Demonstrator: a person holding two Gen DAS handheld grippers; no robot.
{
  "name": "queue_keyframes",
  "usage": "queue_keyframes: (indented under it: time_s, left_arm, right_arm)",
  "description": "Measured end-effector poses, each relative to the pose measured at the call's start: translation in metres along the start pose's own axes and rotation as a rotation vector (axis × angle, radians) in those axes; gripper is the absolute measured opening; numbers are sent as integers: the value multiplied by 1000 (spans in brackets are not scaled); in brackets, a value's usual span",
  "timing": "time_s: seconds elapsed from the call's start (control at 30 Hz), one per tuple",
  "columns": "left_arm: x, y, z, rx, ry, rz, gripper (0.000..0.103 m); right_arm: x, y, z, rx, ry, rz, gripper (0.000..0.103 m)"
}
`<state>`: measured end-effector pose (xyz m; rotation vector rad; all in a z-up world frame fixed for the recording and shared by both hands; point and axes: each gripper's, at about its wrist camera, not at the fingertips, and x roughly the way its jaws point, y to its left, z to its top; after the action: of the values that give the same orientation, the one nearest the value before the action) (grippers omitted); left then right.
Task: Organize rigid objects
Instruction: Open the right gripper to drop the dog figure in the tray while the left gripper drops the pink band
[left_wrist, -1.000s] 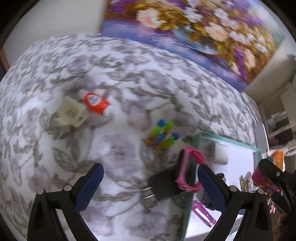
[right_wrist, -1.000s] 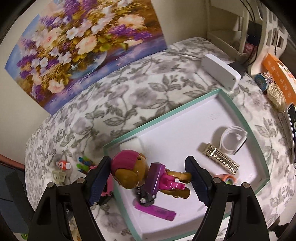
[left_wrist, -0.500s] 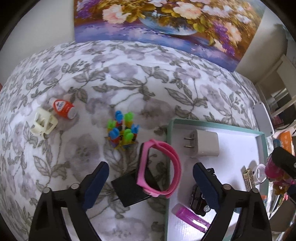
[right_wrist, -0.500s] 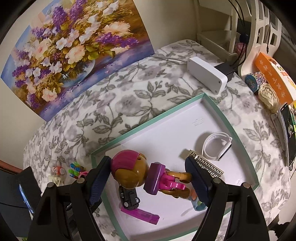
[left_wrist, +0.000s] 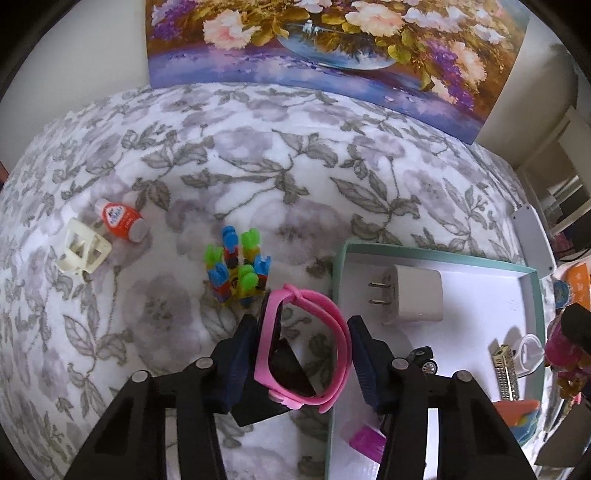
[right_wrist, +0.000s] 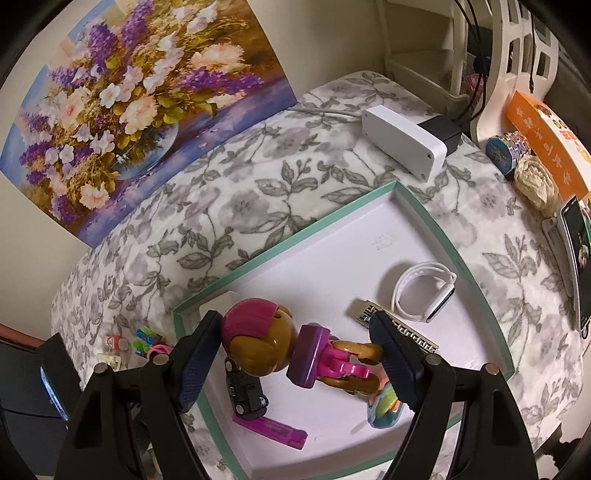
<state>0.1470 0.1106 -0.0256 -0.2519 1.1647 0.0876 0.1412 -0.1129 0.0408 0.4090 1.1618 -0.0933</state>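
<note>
A pink wristband (left_wrist: 334, 321) lies half on a black plug adapter (left_wrist: 284, 384) on the flowered blanket, just left of the teal-rimmed white tray (left_wrist: 424, 254). My left gripper (left_wrist: 303, 354) is shut on the wristband, its blue pads pressing both sides. In the right wrist view my right gripper (right_wrist: 295, 365) is shut on a doll figure (right_wrist: 258, 343) with pink hair and a brown head, held lying sideways above the tray (right_wrist: 295, 236). Under the doll I see a black toy car (right_wrist: 245, 391) and a purple lighter (right_wrist: 273, 428).
In the tray are a white charger (left_wrist: 417, 295), a gold watch strap (right_wrist: 399, 328), a white watch (right_wrist: 424, 291) and an orange-teal toy (right_wrist: 384, 406). On the blanket lie a colourful block toy (left_wrist: 238, 269), an orange bottle (left_wrist: 122, 221) and a cream clip (left_wrist: 83, 251). A white box (right_wrist: 402, 144) sits behind the tray.
My left gripper has come down over the pink wristband and narrowed until its pads touch it. The right gripper, still holding the doll, has drifted slightly over the tray.
</note>
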Motion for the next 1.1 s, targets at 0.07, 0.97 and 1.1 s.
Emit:
queue_keyframes:
  time_s: [0.07, 0.97, 1.1]
  left_arm:
    - [-2, 2, 1, -12, 0, -15, 53]
    - [-21, -101, -23, 258, 14, -102, 53]
    - [-17, -105, -25, 267, 26, -98, 53]
  right_arm:
    - [1, -3, 1, 8, 4, -2, 82]
    - [13, -45, 10, 56, 34, -120, 82]
    - [14, -45, 10, 55, 36, -122, 82]
